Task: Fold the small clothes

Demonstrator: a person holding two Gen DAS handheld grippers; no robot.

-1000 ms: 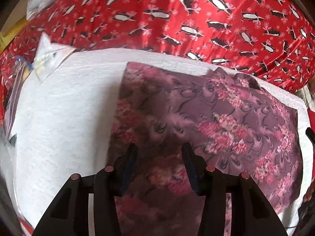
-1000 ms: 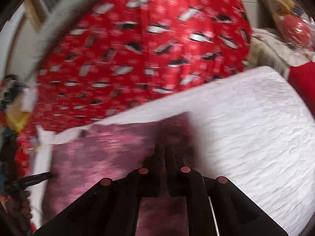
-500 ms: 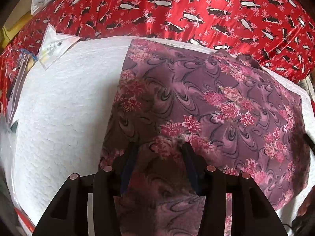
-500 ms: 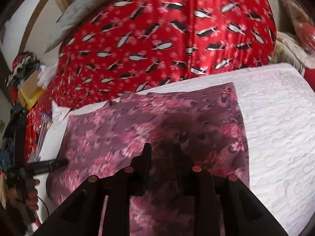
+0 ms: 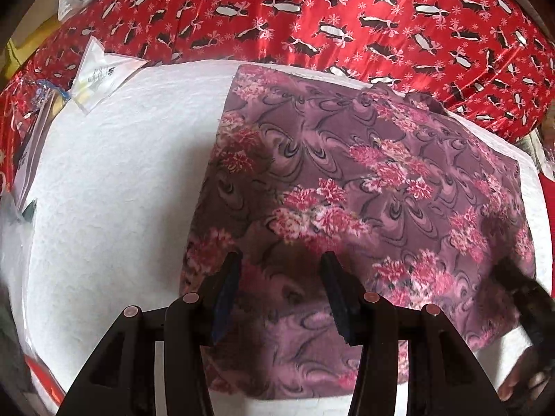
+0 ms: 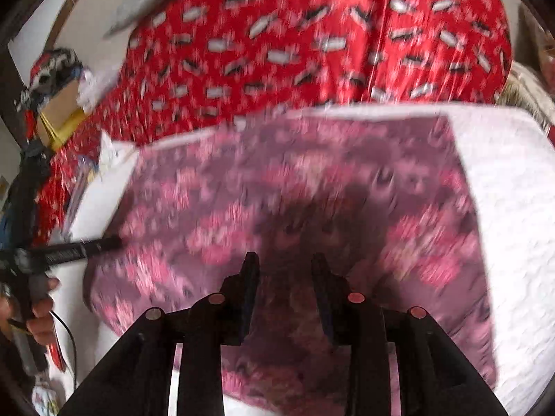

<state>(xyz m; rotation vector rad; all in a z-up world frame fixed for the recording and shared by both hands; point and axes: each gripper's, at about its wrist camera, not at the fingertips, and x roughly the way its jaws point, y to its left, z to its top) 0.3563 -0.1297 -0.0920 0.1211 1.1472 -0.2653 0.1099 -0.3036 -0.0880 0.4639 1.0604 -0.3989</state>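
- My left gripper hangs over the near part of the floral cloth, jaws parted about halfway with nothing between them; the pads look clear of the fabric.
- My right gripper hangs over the same cloth's near edge further right; its jaws have just been opening to a narrow gap and nothing is between them.
- The cloth lies spread flat on the white quilted pad, towards the pad's right side, its far edge near the red penguin-print cover.
- As I judge it, the next fold wants both jaws to come down on the near hem, well apart, pinch only the top layer, then lift together so the edge stays straight.
- Left of the cloth, at the pad's far corner, lies a clear plastic packet with a printed label too small to read.
- The right view is blurred; no writing is legible there.
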